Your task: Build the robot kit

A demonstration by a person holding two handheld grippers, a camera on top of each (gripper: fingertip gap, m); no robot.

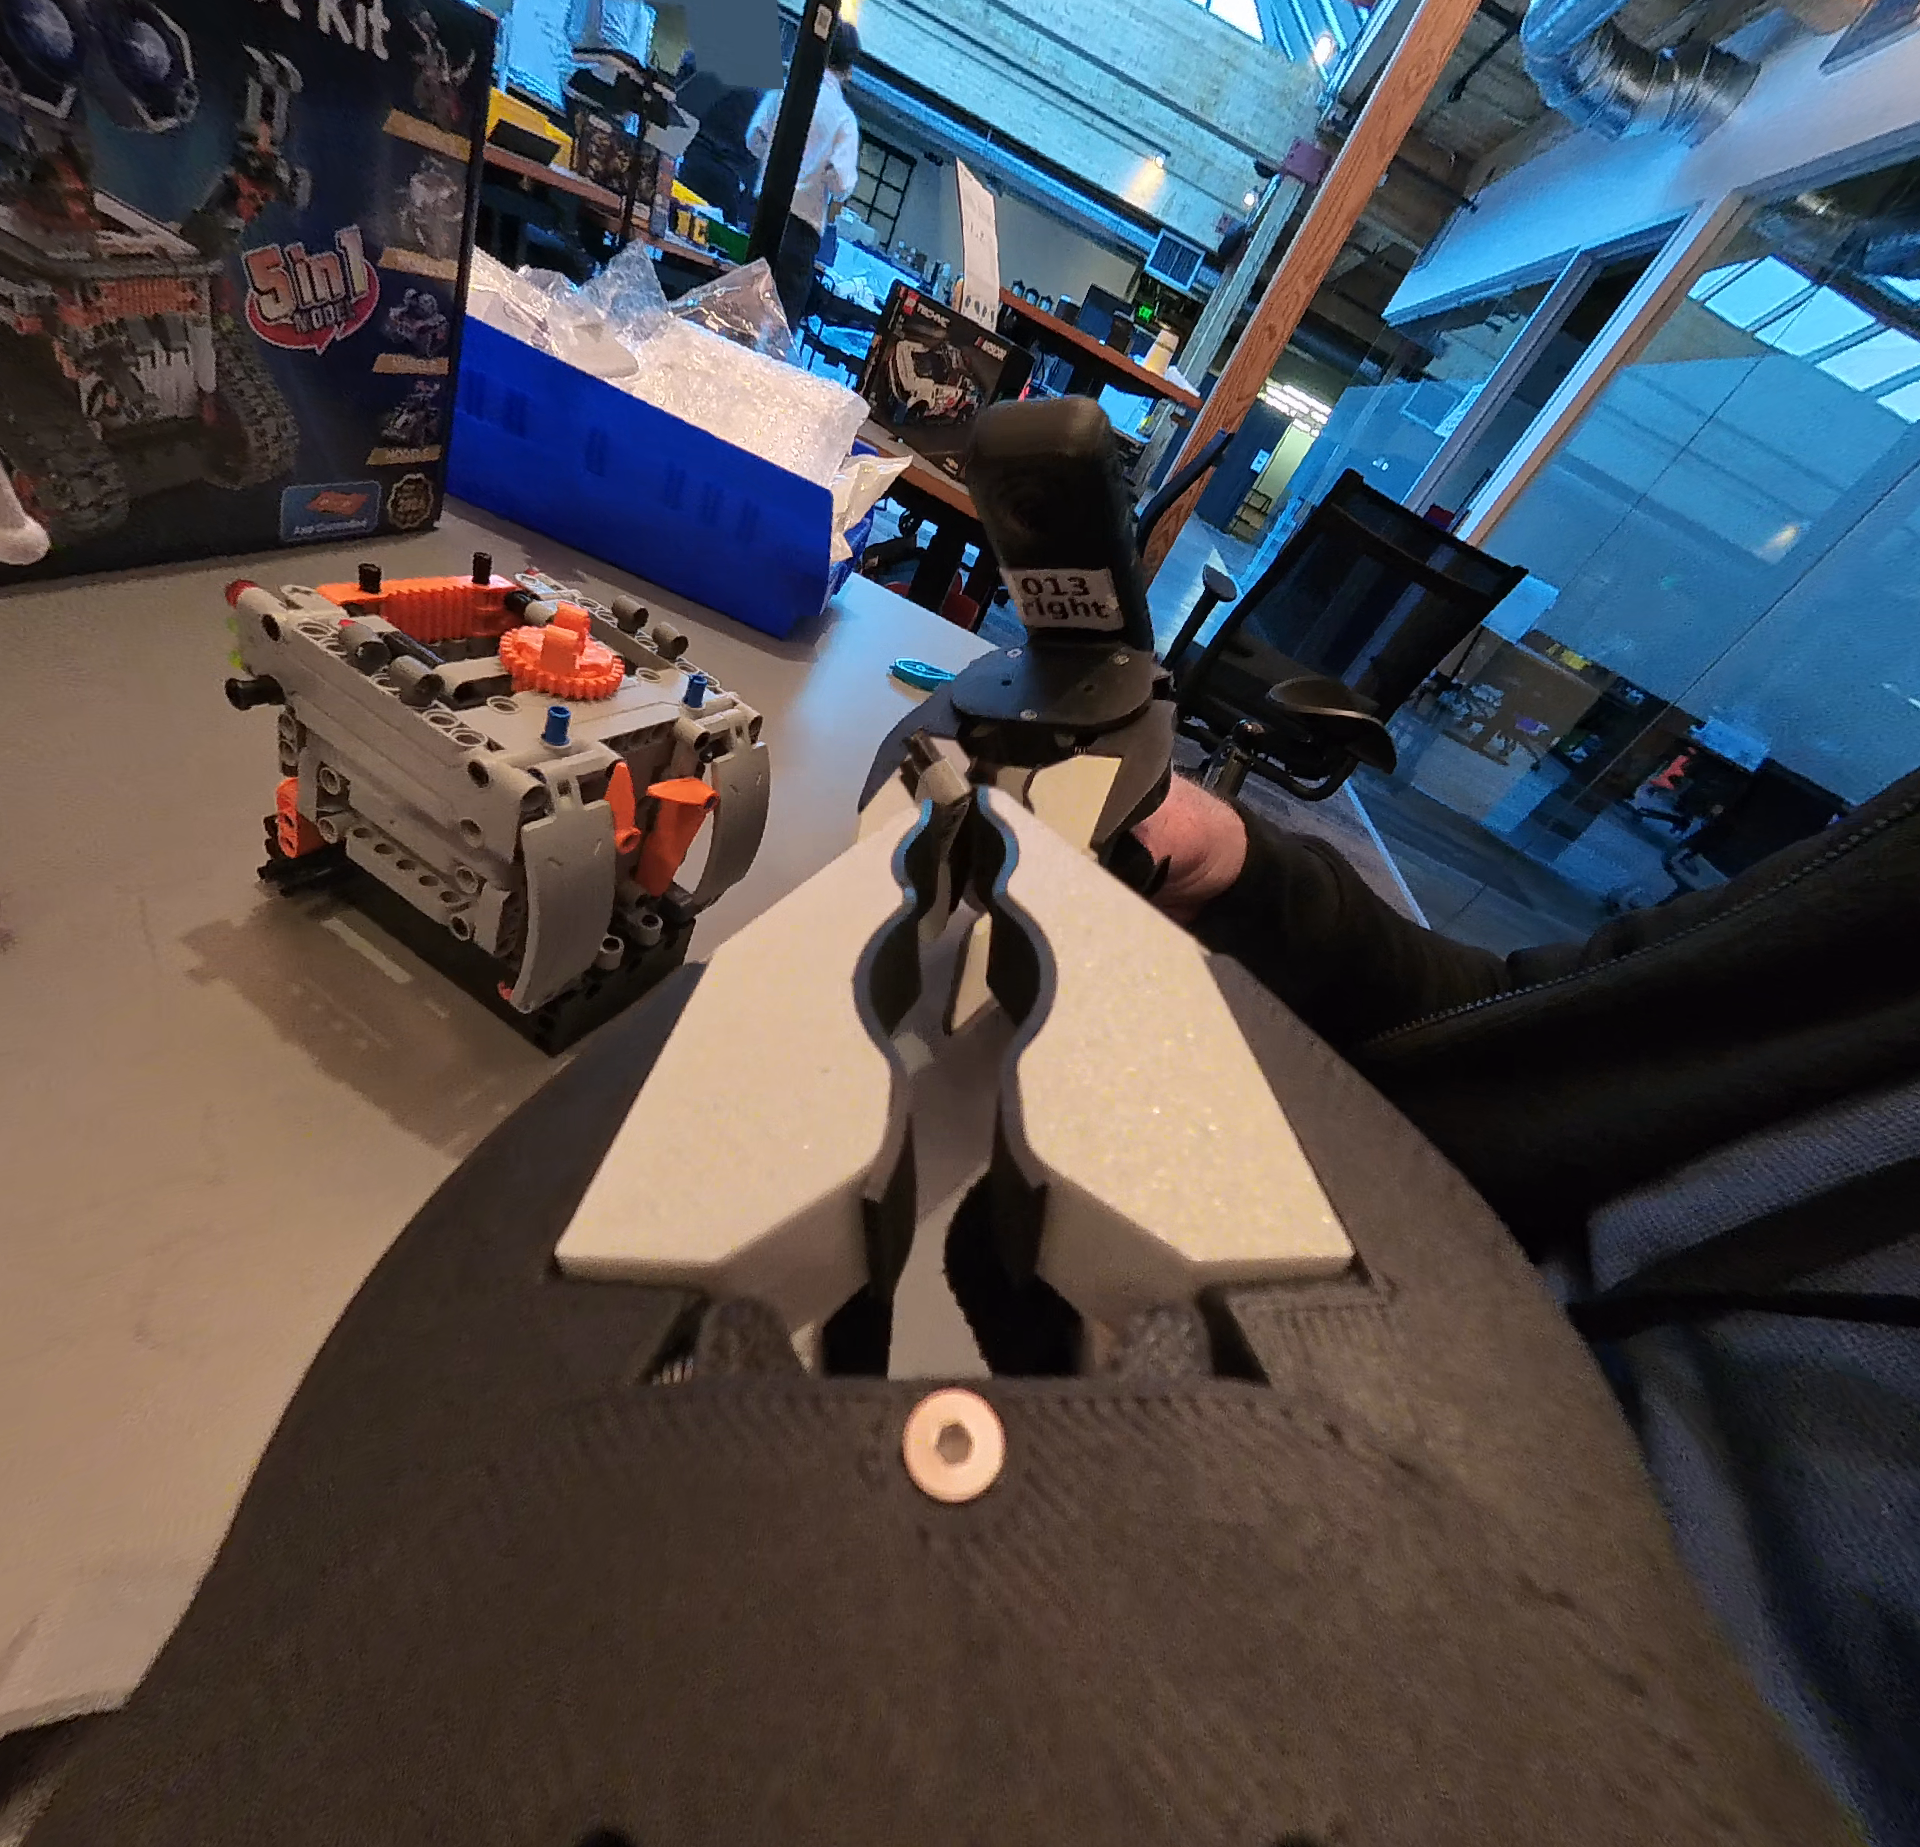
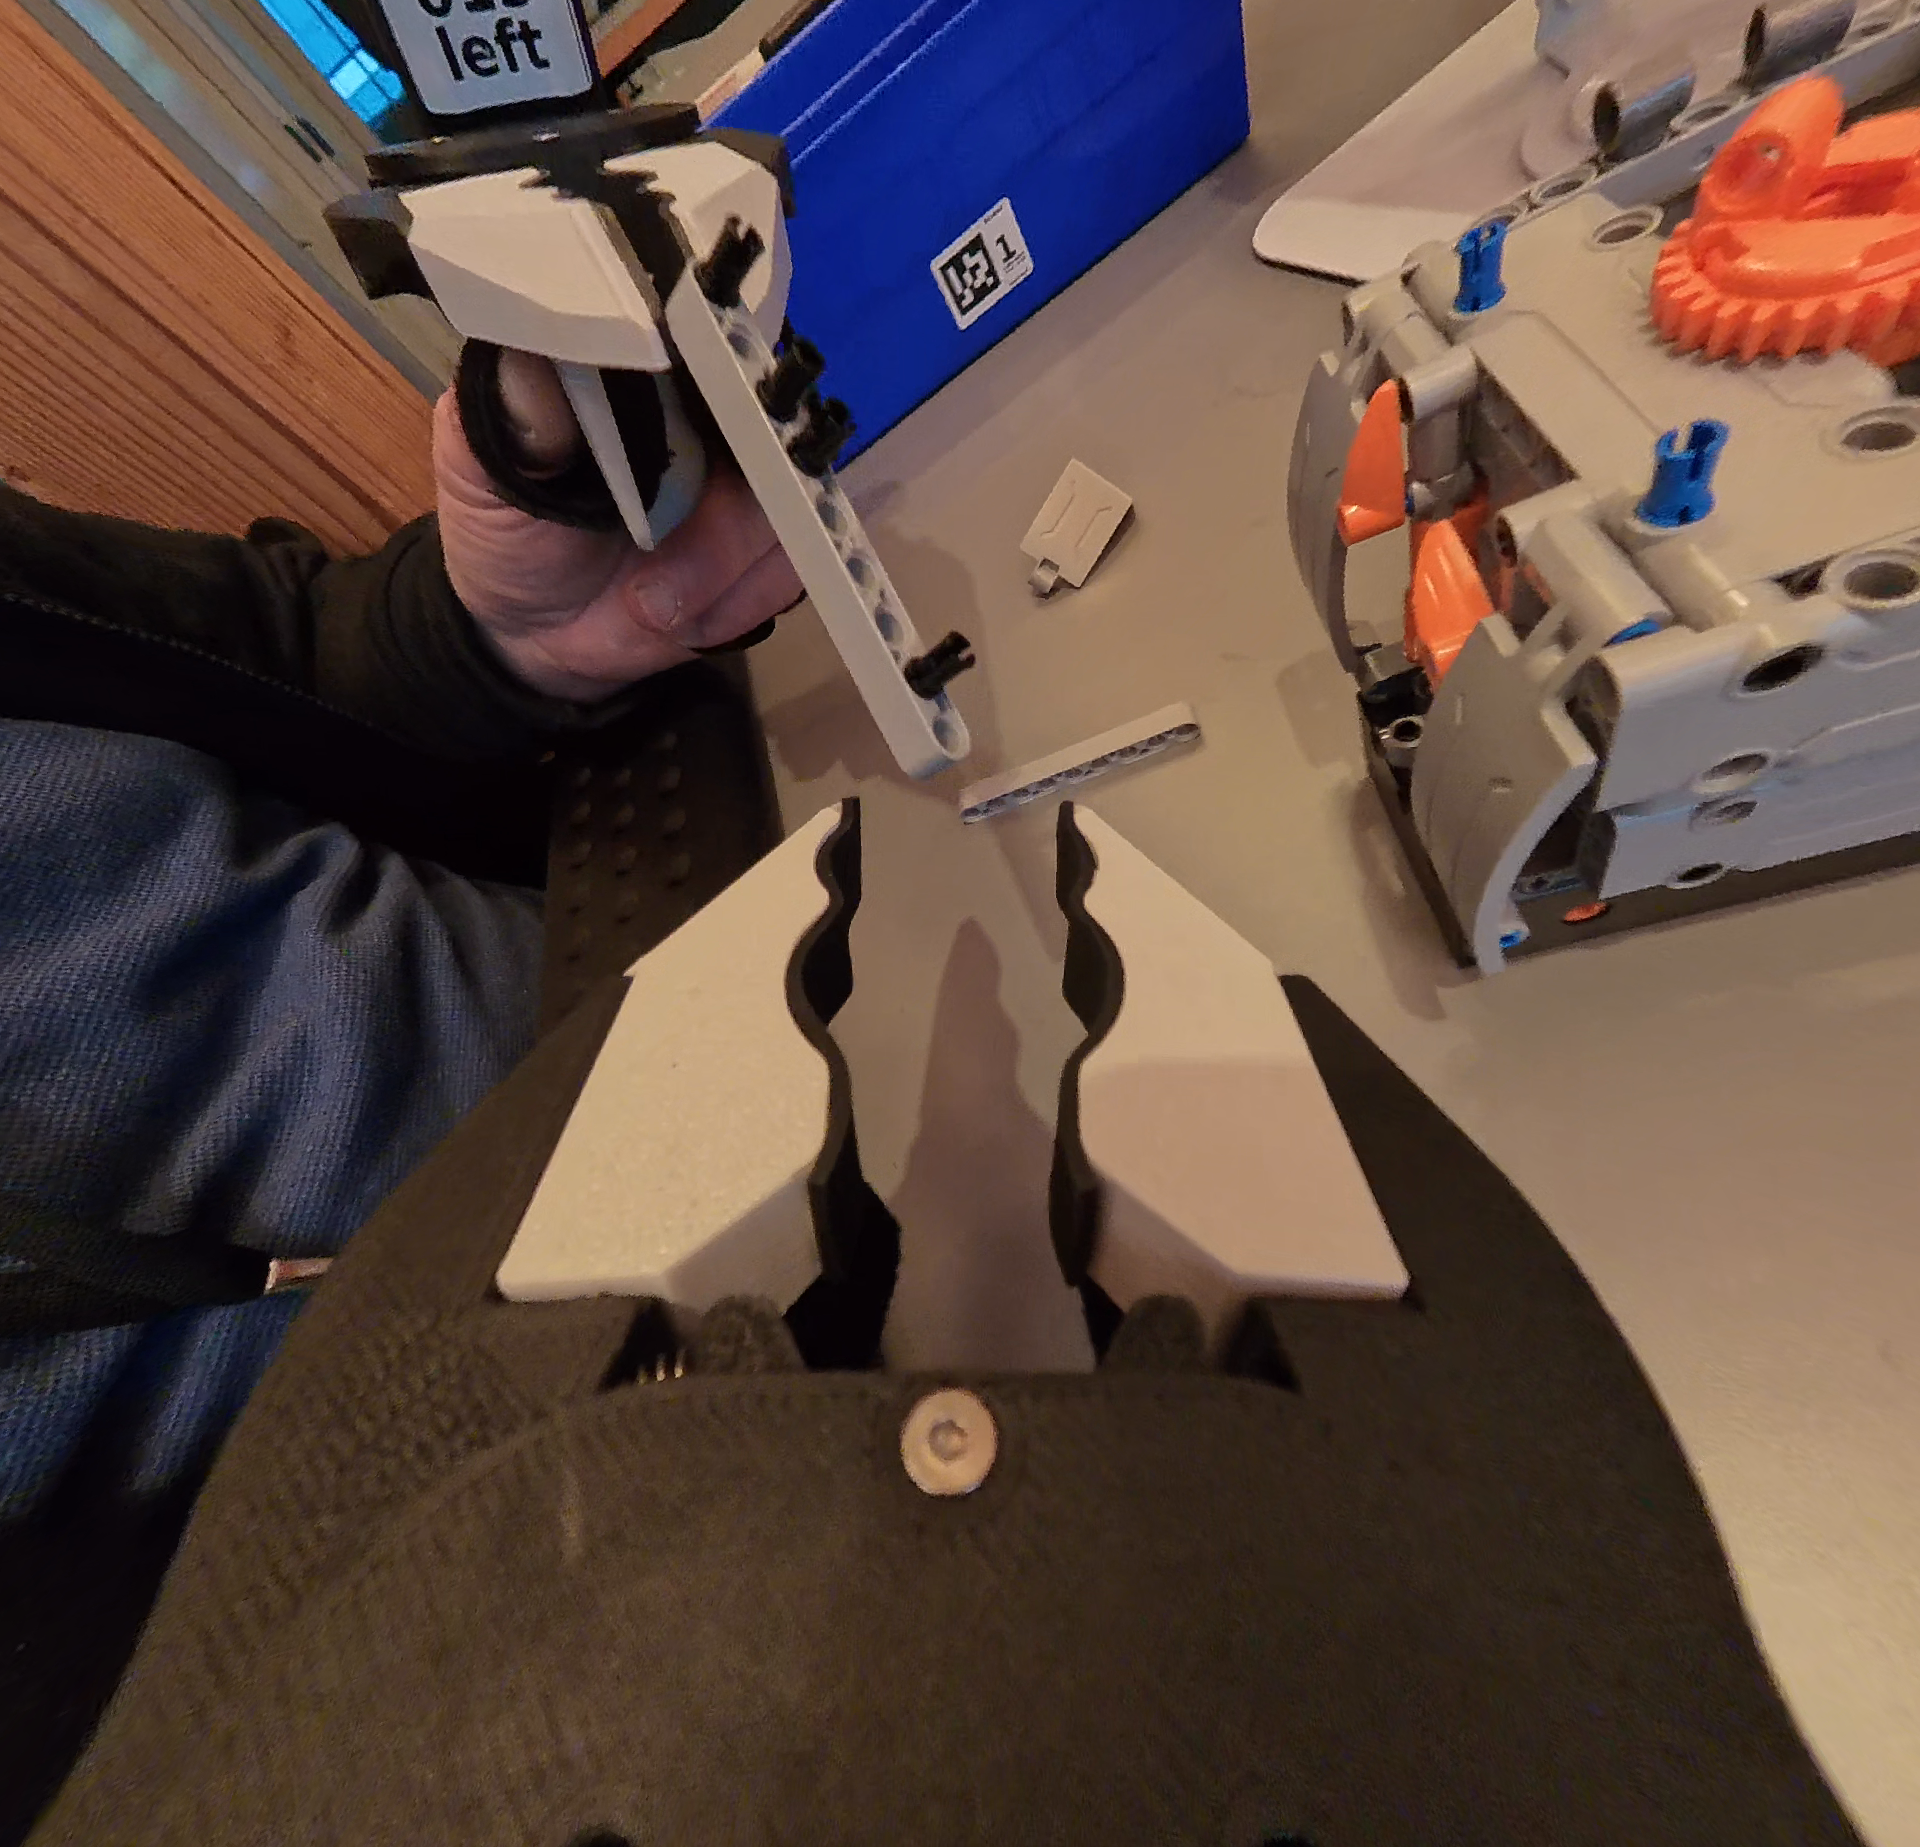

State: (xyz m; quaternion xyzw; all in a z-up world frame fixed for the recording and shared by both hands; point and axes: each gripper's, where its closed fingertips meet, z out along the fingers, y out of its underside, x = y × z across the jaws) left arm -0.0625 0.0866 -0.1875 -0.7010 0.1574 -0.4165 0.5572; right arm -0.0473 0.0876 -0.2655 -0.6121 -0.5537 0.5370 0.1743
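Perforated grey building-toy beam (image 2: 831, 540), fitted with 4 black pins along 1 edge, was clamped at its upper end in the left hand-held gripper (image 2: 665, 270), whose jaws were closed on it. The beam hung slanting down, its free end above the bench (image 2: 1558, 1226) and just beyond the fingertips of the right hand-held gripper (image 2: 956, 831). That right unit stood with jaws apart and held nothing.

Judgement on handling: the beam appeared to be light, rigid moulded plastic, smooth-sided and likely to pivot in a single-end grip. A hold across the flat faces near mid-length, clear of the pins, should be steadier. The pins looked press-fitted and could be dislodged by side load.

A second, bare grey beam (image 2: 1081, 769) lay flat on the bench just beyond the right fingertips. A small grey flat panel piece (image 2: 1075, 524) lay farther off. The partly built grey and orange model (image 2: 1621, 592), with an orange gear and 2 blue pins on top, stood to the right, apart from both grippers.

Markings: each gripper carried a white label with printed characters. The blue bin (image 2: 997, 135) bore a white sticker with a square coded marker. A printed toy-kit box (image 1: 229, 239) with model artwork stood behind the model. Contents of these markings are not recorded.

In the left wrist view, the beam showed only edge-on between closed fingers (image 1: 810, 1018).
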